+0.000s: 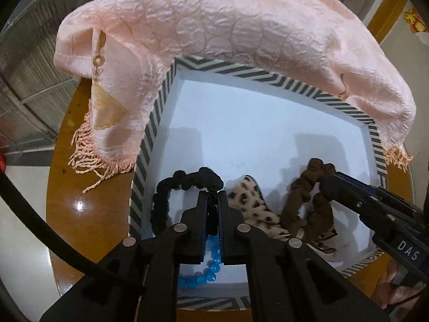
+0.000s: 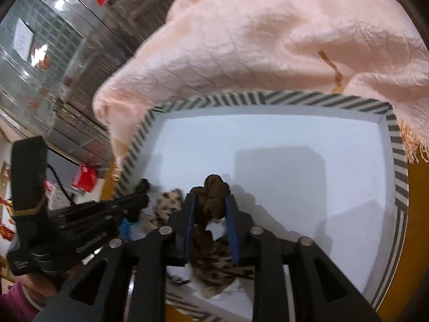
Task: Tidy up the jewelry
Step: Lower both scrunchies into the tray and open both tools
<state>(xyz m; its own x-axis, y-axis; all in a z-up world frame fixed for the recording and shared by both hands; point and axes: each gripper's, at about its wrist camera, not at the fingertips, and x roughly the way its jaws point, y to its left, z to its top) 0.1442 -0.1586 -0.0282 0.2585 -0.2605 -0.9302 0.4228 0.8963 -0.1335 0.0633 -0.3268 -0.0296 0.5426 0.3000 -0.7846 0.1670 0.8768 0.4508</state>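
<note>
Inside the striped box (image 1: 150, 131), the left gripper (image 1: 213, 201) is clenched on a black scrunchie (image 1: 171, 187) while the right gripper's (image 2: 211, 204) blue-padded jaws straddle a brown scrunchie (image 2: 214, 196) above a leopard-print scrunchie (image 1: 249, 201); whether they pinch it is unclear

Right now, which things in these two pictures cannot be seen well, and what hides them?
- Blue bead bracelet: left wrist view, partly behind the left gripper; a blue speck in the right wrist view.
- Leopard-print scrunchie: partly under the brown scrunchie; right gripper covers it in the right wrist view.
- Black scrunchie: right wrist view, nearly all hidden.
- Striped box: far rim under the pink scarf.
</note>
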